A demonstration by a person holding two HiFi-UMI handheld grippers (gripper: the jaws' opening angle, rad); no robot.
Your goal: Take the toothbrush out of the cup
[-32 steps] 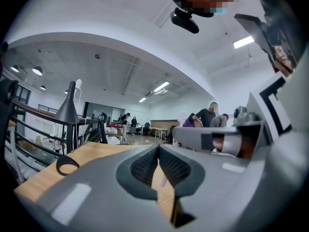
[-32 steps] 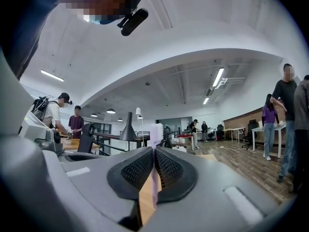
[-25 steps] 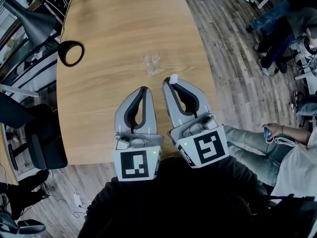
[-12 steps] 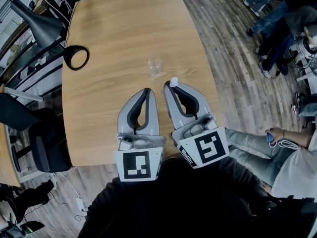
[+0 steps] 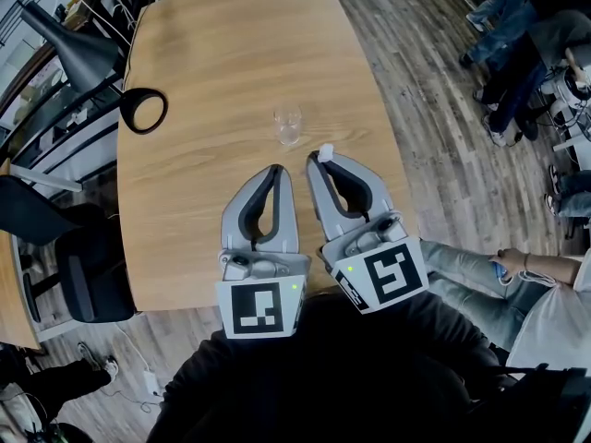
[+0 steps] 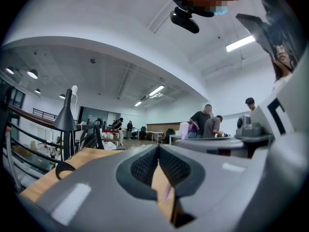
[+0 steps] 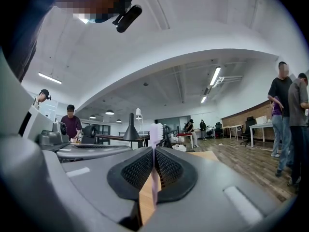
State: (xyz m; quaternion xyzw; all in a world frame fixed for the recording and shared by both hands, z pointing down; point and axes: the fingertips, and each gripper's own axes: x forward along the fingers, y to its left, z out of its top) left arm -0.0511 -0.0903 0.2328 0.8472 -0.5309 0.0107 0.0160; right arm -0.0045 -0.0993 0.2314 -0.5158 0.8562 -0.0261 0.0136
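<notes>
A clear glass cup point(image 5: 288, 125) stands alone in the middle of the wooden table point(image 5: 212, 63). My right gripper point(image 5: 319, 158) is shut on the toothbrush, a little nearer than the cup and to its right. The white toothbrush head point(image 5: 325, 150) pokes out at the jaw tips. In the right gripper view the bristled head point(image 7: 155, 129) stands above the pads and the pale handle point(image 7: 153, 190) runs down between them. My left gripper point(image 5: 274, 168) lies beside the right one, jaws together, with nothing seen in its grip. The left gripper view shows its tips point(image 6: 158, 146) meeting.
A black desk lamp with a ring base point(image 5: 143, 109) stands at the table's left edge. An office chair point(image 5: 88, 275) sits left of the table. A seated person's legs point(image 5: 480, 275) are close on the right, and more people sit at far right point(image 5: 517, 53).
</notes>
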